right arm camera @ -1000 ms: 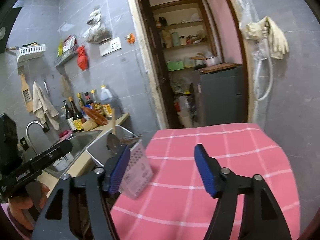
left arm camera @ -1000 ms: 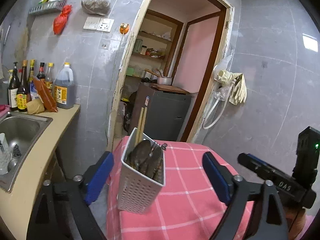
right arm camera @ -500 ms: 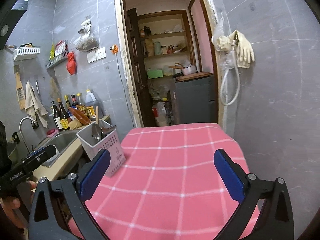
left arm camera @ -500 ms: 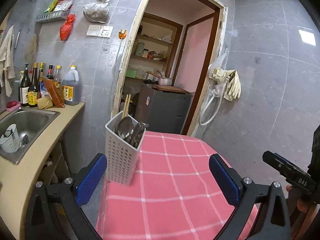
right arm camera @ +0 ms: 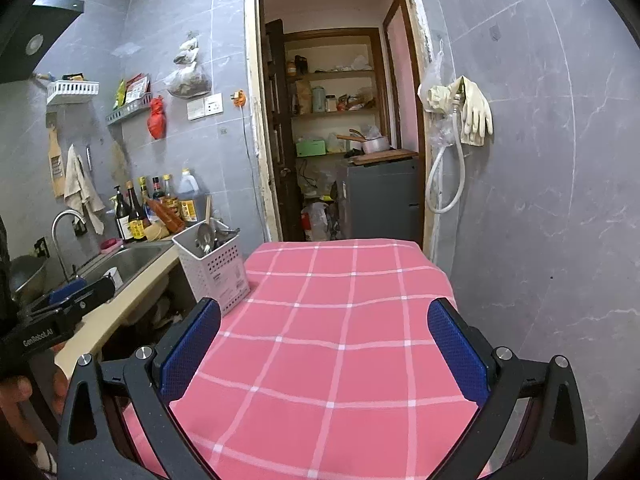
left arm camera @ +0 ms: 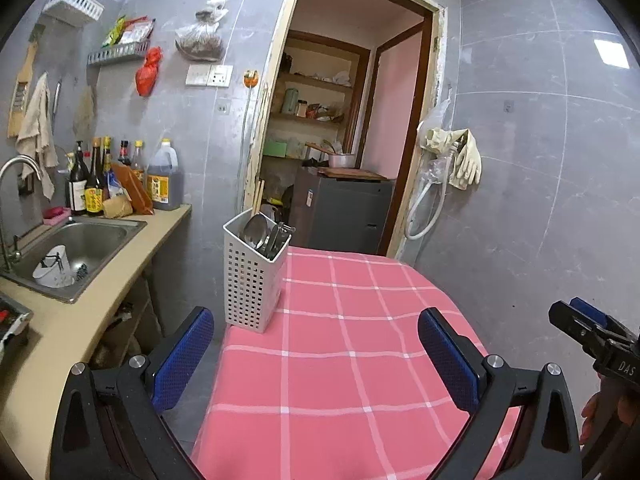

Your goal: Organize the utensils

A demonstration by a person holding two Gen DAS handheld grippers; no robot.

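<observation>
- The table (left arm camera: 340, 360), under a pink checked cloth, fills the middle of both wrist views, its left edge running close beside the kitchen counter (left arm camera: 132, 248).
- The steel sink (left arm camera: 80, 240) is set in that counter; a white cup (left arm camera: 52, 272) lies inside it.
- The white perforated utensil holder (left arm camera: 254, 280) stands upright at the table's far left corner, right on the left edge.
- Spoons (left arm camera: 256, 228) and other metal utensils fill the holder, with chopsticks (left arm camera: 258, 196) poking up above its rim.
- The left gripper (left arm camera: 316, 356) hangs over the table's near left part, its blue pads spread wide, holding nothing.
- The right gripper (right arm camera: 324, 350) hangs over the near edge, likewise wide apart and empty.
</observation>
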